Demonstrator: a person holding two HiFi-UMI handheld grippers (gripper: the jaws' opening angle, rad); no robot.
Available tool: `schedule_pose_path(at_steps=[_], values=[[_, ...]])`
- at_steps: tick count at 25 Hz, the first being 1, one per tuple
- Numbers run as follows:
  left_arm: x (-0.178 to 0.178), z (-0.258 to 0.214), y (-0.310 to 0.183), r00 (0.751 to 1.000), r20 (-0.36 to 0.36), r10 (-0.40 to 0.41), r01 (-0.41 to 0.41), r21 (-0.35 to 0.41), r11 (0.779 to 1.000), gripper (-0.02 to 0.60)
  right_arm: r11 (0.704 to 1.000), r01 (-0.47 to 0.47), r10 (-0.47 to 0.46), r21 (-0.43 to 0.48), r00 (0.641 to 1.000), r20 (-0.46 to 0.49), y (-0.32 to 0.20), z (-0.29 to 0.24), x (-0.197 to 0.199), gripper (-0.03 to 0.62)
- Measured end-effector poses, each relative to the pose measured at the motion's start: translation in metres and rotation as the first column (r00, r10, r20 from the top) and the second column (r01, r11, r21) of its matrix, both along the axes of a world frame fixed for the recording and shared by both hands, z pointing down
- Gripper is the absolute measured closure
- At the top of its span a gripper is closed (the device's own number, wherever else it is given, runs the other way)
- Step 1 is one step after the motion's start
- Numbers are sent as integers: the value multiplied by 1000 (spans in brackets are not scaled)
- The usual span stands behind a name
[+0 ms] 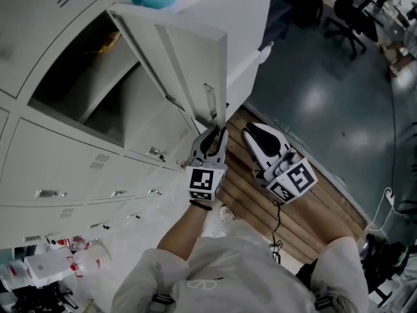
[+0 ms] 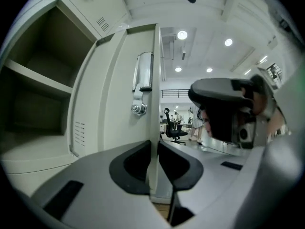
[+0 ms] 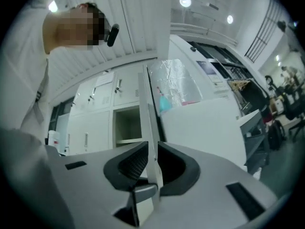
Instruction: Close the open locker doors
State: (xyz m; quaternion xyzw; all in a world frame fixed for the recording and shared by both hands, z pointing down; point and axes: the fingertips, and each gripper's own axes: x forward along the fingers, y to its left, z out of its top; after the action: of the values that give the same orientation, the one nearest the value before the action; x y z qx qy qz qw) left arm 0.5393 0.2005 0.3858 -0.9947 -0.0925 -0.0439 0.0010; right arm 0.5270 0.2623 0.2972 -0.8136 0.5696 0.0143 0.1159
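One grey locker door (image 1: 186, 57) stands swung open from its empty compartment (image 1: 98, 90), with its latch handle (image 2: 142, 87) near the free edge. My left gripper (image 1: 215, 132) sits at the door's lower free corner. In the left gripper view its jaws (image 2: 154, 149) are closed on the door's thin edge, a pad on each side. My right gripper (image 1: 251, 132) hangs just right of that corner, apart from it in the head view. In the right gripper view the door edge (image 3: 147, 104) lines up in the gap between its parted jaws (image 3: 152, 149), and I see no pad pressing on it.
Closed lockers (image 1: 65, 168) fill the wall below and left of the open one. A white cabinet (image 1: 247, 18) stands right behind the door. Bottles (image 1: 71, 259) lie at the lower left. Under me is a wooden strip (image 1: 306, 207); office chairs (image 1: 345, 18) stand far right.
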Motion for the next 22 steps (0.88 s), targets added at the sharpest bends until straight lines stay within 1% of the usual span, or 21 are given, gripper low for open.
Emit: schedule_pose_path(at_steps=[2, 4, 5, 7, 8, 9, 10, 12, 16, 17, 19, 22], values=[[-29, 0, -12, 1000, -12, 9, -9, -21, 1000, 525, 996, 86, -86, 17, 996, -11, -15, -15, -9, 517], [-55, -2, -28, 1000, -22, 11, -11, -37, 999, 518, 988, 156, -156, 7, 987, -38, -33, -24, -18, 506], [-65, -5, -35, 1000, -25, 12, -13, -33, 999, 514, 981, 195, -195, 3, 980, -48, -44, -26, -24, 496], [-83, -7, -50, 999, -33, 9, -10, -18, 1000, 509, 955, 295, -295, -10, 954, -58, -69, -30, -42, 478], [-90, -7, -57, 999, -36, 6, -7, -15, 1000, 508, 936, 351, -352, -26, 934, -69, -83, -31, -54, 457], [-96, -6, -64, 999, -37, 3, -4, -13, 1000, 506, 916, 399, -402, -46, 912, -84, -97, -32, -67, 422], [-101, -6, -70, 999, -36, 2, -2, -14, 1000, 505, 899, 433, -438, -65, 893, -103, -110, -33, -79, 396], [-110, -6, -80, 999, -34, 0, 0, -14, 1000, 502, 881, 464, -472, -89, 871, -132, -132, -36, -96, 391], [-123, -5, -101, 1000, -28, -1, 1, -2, 1000, 502, 862, 496, -507, -107, 847, -158, -166, -42, -114, 395], [-125, -5, -105, 1000, -31, 1, -1, 1, 1000, 502, 857, 503, -515, -112, 841, -165, -173, -44, -117, 404], [-129, -5, -113, 999, -36, -5, 5, 2, 1000, 499, 846, 521, -533, -112, 829, -168, -183, -45, -120, 451], [-139, -5, -130, 998, -39, -40, 40, 1, 999, 499, 825, 555, -565, -109, 809, -161, -197, -45, -126, 462]])
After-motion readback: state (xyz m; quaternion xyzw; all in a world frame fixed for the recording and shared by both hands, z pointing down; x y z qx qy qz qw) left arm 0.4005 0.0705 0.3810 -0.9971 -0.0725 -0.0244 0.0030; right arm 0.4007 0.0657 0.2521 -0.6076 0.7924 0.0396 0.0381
